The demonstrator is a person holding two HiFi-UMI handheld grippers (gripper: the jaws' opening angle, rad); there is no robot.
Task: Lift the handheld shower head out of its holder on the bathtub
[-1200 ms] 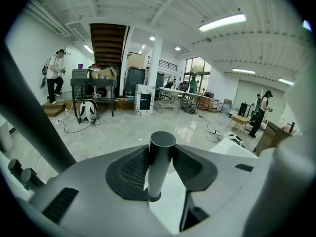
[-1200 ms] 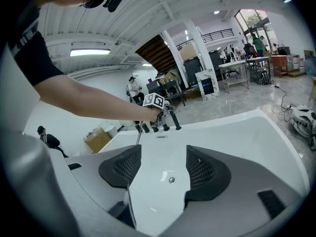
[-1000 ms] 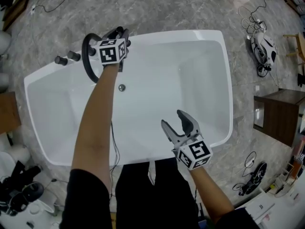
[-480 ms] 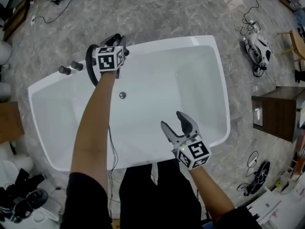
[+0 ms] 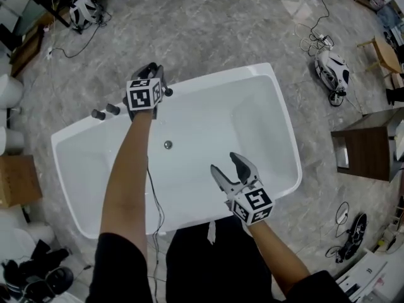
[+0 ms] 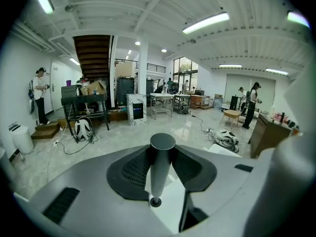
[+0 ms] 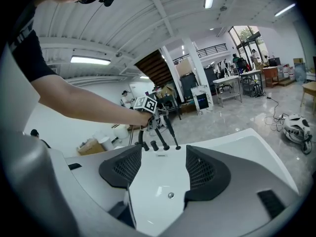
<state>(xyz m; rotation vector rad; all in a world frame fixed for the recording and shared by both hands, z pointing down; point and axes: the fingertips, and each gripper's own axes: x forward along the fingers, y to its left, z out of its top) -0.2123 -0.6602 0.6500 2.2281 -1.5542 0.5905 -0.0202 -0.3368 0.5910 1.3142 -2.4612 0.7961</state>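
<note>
The left gripper [image 6: 162,171] has its jaws clamped on the shower head [image 6: 162,144], a smooth dark grey wand. In the left gripper view the wand shows end-on, with a flat round cap narrowing to a small ringed tip. It stands between the ribbed black pads, above the far rim of the bathtub [image 5: 287,125]. The head view leaves it mostly hidden under the marker cube, so whether its lower tip sits clear of the rim is hard to tell.

The bathtub is glossy white, a rounded rectangle with a deep, smooth basin and a small round metal drain [image 5: 168,144] in its wall. Two short dark knobs [image 5: 105,112] stand on the rim just beside the left gripper.

The right gripper [image 5: 225,163] hangs over the near side of the basin, its jaws apart with only white bathtub showing between the pads.

The floor [image 5: 208,24] is grey, marbled stone.
</note>
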